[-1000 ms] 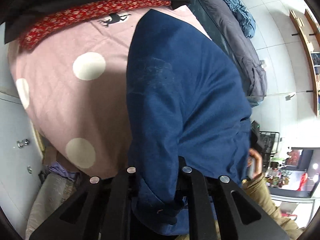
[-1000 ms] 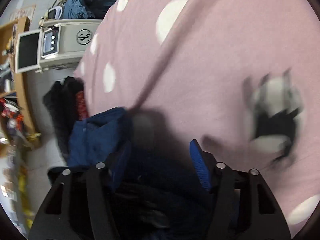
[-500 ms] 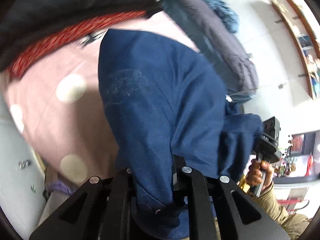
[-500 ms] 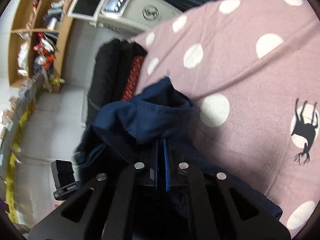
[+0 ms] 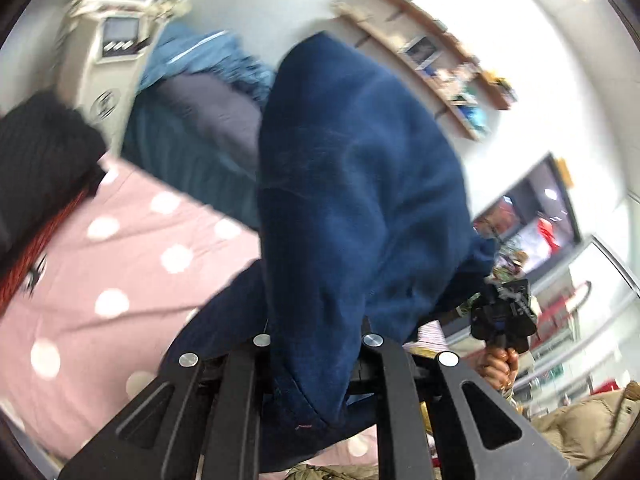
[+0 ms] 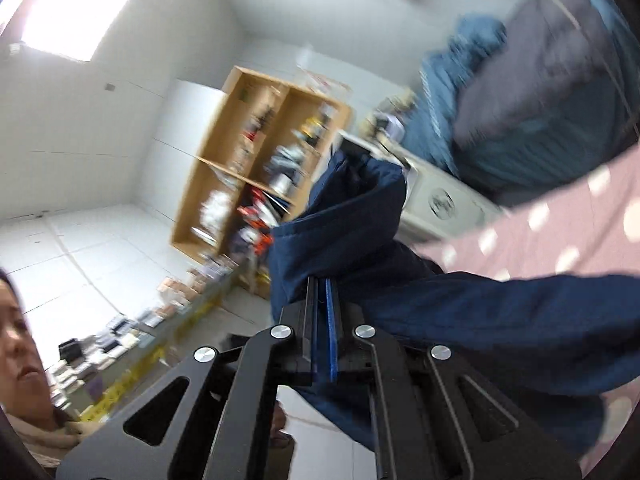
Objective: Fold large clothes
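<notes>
A large dark blue garment point(image 5: 352, 200) hangs lifted off the pink polka-dot bed cover point(image 5: 100, 264). My left gripper point(image 5: 316, 344) is shut on a thick fold of it; the cloth hides the fingertips. My right gripper point(image 6: 322, 300) is shut on another edge of the blue garment point(image 6: 344, 232), with the jaws pressed together on the cloth. The rest of the garment trails to the right over the pink cover point(image 6: 560, 236). The right gripper also shows in the left wrist view point(image 5: 504, 316), held in a hand.
A pile of blue and grey clothes point(image 5: 200, 92) lies at the far side of the bed. A black and red garment point(image 5: 36, 168) lies at the left. A white machine point(image 6: 444, 200) and wooden shelves point(image 6: 256, 160) stand beyond the bed. A person's face point(image 6: 16, 340) is at lower left.
Both grippers have lifted and tilted up, raising the blue garment off the bed. The right gripper closed on the garment's edge during the last second.
</notes>
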### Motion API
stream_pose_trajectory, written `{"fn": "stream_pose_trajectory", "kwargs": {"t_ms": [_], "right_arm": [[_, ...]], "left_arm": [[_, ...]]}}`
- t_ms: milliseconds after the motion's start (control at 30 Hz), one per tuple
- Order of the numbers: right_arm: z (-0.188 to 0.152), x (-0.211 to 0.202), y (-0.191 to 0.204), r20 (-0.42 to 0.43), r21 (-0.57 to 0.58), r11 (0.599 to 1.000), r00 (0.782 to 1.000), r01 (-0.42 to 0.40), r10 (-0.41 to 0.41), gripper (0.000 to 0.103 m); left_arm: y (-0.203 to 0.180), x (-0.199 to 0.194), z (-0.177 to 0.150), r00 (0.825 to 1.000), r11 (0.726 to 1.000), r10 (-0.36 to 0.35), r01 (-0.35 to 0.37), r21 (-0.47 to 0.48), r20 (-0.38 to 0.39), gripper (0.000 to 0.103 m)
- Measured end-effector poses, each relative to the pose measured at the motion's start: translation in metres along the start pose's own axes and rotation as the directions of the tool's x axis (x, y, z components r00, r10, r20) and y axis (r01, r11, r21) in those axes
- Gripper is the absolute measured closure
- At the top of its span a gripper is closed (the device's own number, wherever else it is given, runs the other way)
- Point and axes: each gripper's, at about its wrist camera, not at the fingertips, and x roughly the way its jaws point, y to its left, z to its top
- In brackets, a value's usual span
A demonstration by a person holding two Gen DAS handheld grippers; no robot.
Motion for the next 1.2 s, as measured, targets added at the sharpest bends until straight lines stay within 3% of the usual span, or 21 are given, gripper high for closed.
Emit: {"fn": "stream_pose_trajectory", "kwargs": {"t_ms": [67, 200, 267, 400, 500, 633, 667, 700, 733, 767, 800, 833, 867, 900, 933, 967, 1033, 1067, 1133, 1167, 1200], "right_arm": [[0.008, -0.032, 0.032, 0.072, -0.037, 0.997, 0.995, -0.073, 0.076, 0.099], [0.009, -0.066, 0.093, 0.140, -0.122, 0.988, 0.983, -0.099, 0.116, 0.099], [0.007, -0.066, 0.115, 0.139, -0.148, 0.981, 0.980, -0.123, 0.144, 0.099], [0.010, -0.070, 0.149, 0.116, -0.189, 0.937, 0.940, -0.295, 0.320, 0.099], [0.024, -0.062, 0.174, 0.098, -0.273, 0.907, 0.929, -0.321, 0.358, 0.099], [0.065, -0.043, 0.161, 0.121, -0.278, 0.905, 0.922, -0.323, 0.367, 0.099], [0.079, -0.038, 0.149, 0.149, -0.251, 0.922, 0.929, -0.296, 0.339, 0.099], [0.097, -0.030, 0.128, 0.197, -0.208, 0.953, 0.944, -0.222, 0.263, 0.098], [0.112, -0.022, 0.108, 0.259, -0.183, 0.979, 0.956, -0.089, 0.135, 0.089], [0.121, -0.016, 0.093, 0.308, -0.172, 0.985, 0.951, 0.032, 0.022, 0.040], [0.128, -0.006, 0.072, 0.360, -0.148, 0.965, 0.920, 0.217, -0.152, 0.009], [0.130, 0.004, 0.049, 0.382, -0.121, 0.927, 0.879, 0.354, -0.285, 0.008], [0.129, 0.012, 0.029, 0.368, -0.095, 0.894, 0.850, 0.438, -0.377, 0.008], [0.123, 0.021, 0.000, 0.319, -0.037, 0.854, 0.816, 0.519, -0.482, 0.008], [0.114, 0.024, -0.028, 0.266, 0.012, 0.840, 0.808, 0.542, -0.525, 0.008], [0.104, 0.026, -0.049, 0.225, 0.045, 0.834, 0.807, 0.551, -0.545, 0.008], [0.067, 0.020, -0.106, 0.130, 0.138, 0.772, 0.762, 0.620, -0.635, 0.008], [0.049, 0.016, -0.125, 0.092, 0.152, 0.734, 0.730, 0.662, -0.677, 0.008], [0.000, 0.005, -0.172, -0.027, 0.156, 0.583, 0.593, 0.797, -0.804, 0.008], [-0.023, -0.002, -0.192, -0.086, 0.168, 0.526, 0.544, 0.834, -0.835, 0.008], [-0.043, -0.009, -0.208, -0.140, 0.187, 0.497, 0.524, 0.847, -0.840, 0.008]], "left_arm": [[-0.013, -0.007, 0.003, 0.999, 0.999, -0.052, 0.052, 0.017, 0.004, 0.091], [-0.041, -0.011, 0.001, 0.993, 0.990, -0.114, 0.115, 0.079, -0.011, 0.091], [-0.062, -0.012, -0.002, 0.987, 0.978, -0.155, 0.158, 0.139, -0.034, 0.091], [-0.110, -0.024, -0.003, 0.959, 0.930, -0.283, 0.281, 0.236, -0.027, 0.091], [-0.126, -0.030, 0.009, 0.939, 0.911, -0.342, 0.335, 0.239, -0.014, 0.091], [-0.099, -0.001, 0.044, 0.909, 0.899, -0.417, 0.411, 0.152, 0.006, 0.091], [-0.089, 0.007, 0.051, 0.907, 0.900, -0.421, 0.417, 0.128, 0.008, 0.091], [-0.075, 0.022, 0.057, 0.923, 0.920, -0.384, 0.381, 0.094, 0.017, 0.087], [-0.071, 0.032, 0.060, 0.946, 0.945, -0.324, 0.321, 0.066, 0.028, 0.081], [-0.051, 0.049, 0.063, 0.978, 0.979, -0.205, 0.205, 0.020, 0.041, 0.064], [-0.033, 0.064, 0.063, 0.994, 0.995, -0.099, 0.099, -0.012, 0.041, 0.054], [-0.006, 0.085, 0.059, 1.000, 0.998, 0.015, -0.014, -0.066, 0.011, 0.052], [0.012, 0.098, 0.053, 0.998, 0.993, 0.065, -0.067, -0.095, -0.018, 0.048], [0.034, 0.112, 0.043, 0.985, 0.981, 0.163, -0.168, -0.103, -0.052, 0.045], [0.047, 0.119, 0.035, 0.969, 0.966, 0.237, -0.242, -0.092, -0.064, 0.042], [0.068, 0.125, 0.018, 0.937, 0.934, 0.343, -0.348, -0.080, -0.068, 0.030], [0.093, 0.127, -0.003, 0.895, 0.891, 0.437, -0.444, -0.091, -0.086, 0.022], [0.111, 0.126, -0.018, 0.890, 0.882, 0.443, -0.455, -0.127, -0.112, 0.022], [0.140, 0.131, -0.040, 0.870, 0.855, 0.459, -0.487, -0.180, -0.178, 0.022], [0.149, 0.137, -0.052, 0.854, 0.841, 0.471, -0.511, -0.178, -0.222, 0.022], [0.149, 0.145, -0.052, 0.841, 0.835, 0.485, -0.527, -0.159, -0.240, 0.022]]}}
